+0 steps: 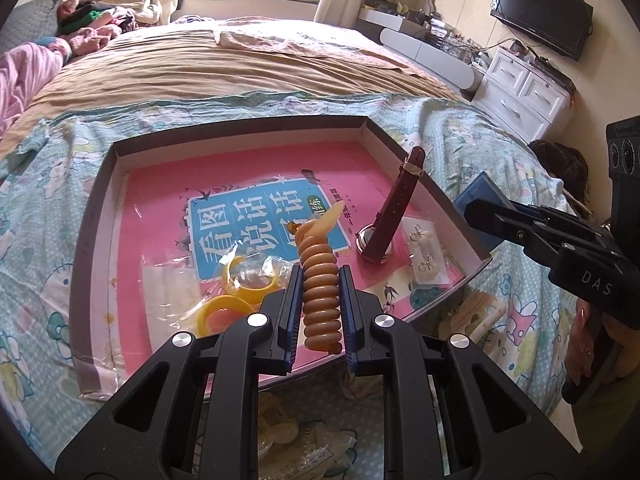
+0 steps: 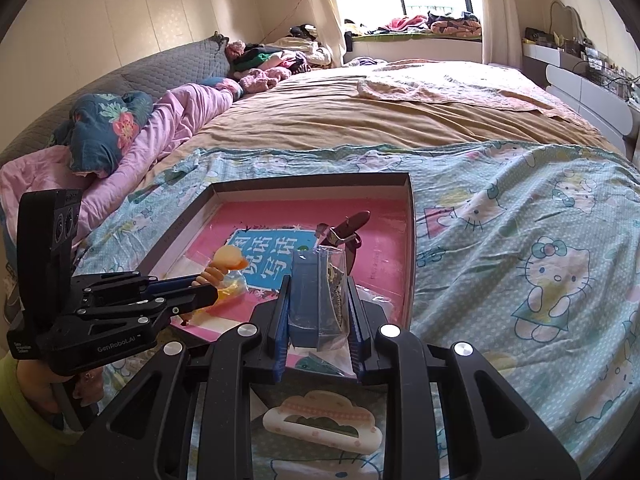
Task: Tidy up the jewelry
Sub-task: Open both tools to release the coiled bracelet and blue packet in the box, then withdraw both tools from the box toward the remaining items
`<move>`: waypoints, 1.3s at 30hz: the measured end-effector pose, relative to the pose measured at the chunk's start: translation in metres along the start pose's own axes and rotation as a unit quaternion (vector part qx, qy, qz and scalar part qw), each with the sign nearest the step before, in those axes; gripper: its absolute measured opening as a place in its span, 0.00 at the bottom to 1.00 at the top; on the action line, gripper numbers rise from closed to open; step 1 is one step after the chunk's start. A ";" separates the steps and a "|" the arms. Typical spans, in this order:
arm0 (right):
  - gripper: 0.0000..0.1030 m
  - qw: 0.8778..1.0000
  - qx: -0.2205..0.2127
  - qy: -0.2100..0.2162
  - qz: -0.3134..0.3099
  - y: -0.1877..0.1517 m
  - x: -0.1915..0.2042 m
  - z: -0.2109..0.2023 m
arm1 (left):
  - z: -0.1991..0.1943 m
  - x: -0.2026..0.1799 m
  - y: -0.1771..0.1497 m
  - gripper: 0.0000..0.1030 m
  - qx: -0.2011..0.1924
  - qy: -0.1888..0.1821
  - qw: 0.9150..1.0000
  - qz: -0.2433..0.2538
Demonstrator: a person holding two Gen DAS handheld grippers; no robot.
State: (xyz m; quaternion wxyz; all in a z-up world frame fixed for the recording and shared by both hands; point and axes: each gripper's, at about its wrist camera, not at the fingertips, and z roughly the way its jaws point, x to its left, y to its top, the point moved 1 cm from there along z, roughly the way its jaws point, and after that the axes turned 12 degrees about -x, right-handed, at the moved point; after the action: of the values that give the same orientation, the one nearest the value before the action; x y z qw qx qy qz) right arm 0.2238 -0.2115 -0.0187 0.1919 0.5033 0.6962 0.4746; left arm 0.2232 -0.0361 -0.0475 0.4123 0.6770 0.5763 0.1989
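A shallow box [image 1: 94, 216] with a pink book cover as its floor lies on the bed. My left gripper [image 1: 320, 280] is shut on an orange spiral hair tie [image 1: 320, 292] with a cream leaf charm, held over the box's near part. My right gripper [image 2: 318, 308] is shut on a clear bag with a blue card [image 2: 308, 300] and jewelry, above the box's near right edge; it also shows in the left wrist view [image 1: 480, 208]. In the box lie a watch with a maroon strap [image 1: 394, 216], an earring card [image 1: 426, 254] and yellow rings [image 1: 224, 308] in plastic.
A cream cloud-shaped hair clip [image 2: 320, 420] lies on the Hello Kitty sheet [image 2: 540, 280] in front of the box. More small bagged items [image 1: 304, 444] lie on the sheet below my left gripper. Pillows and clothes sit at the bed's far left.
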 end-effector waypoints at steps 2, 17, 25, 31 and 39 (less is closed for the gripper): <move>0.22 1.000 0.003 -0.003 0.002 -0.001 -0.002 0.003 | 0.002 -0.001 0.000 0.10 0.002 0.001 1.000 0.003; 0.22 1.000 0.026 -0.006 0.007 -0.005 -0.003 0.024 | -0.006 0.010 0.001 0.36 0.004 0.027 1.000 -0.005; 0.23 0.999 0.044 -0.006 0.011 -0.012 -0.002 0.033 | -0.020 0.015 0.005 0.55 -0.004 0.041 0.999 -0.006; 0.23 0.999 0.045 -0.009 0.013 -0.014 -0.004 0.032 | -0.027 0.019 0.007 0.59 -0.009 0.050 0.999 -0.012; 0.44 0.999 0.033 -0.015 0.015 -0.012 -0.005 0.022 | -0.035 0.021 0.009 0.61 -0.015 0.056 0.998 -0.014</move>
State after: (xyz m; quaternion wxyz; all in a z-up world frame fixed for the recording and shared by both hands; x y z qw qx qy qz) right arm 0.2360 -0.2058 -0.0409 0.1779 0.5269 0.7008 0.4468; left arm 0.2084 -0.0043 -0.0242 0.3918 0.6502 0.6053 0.2394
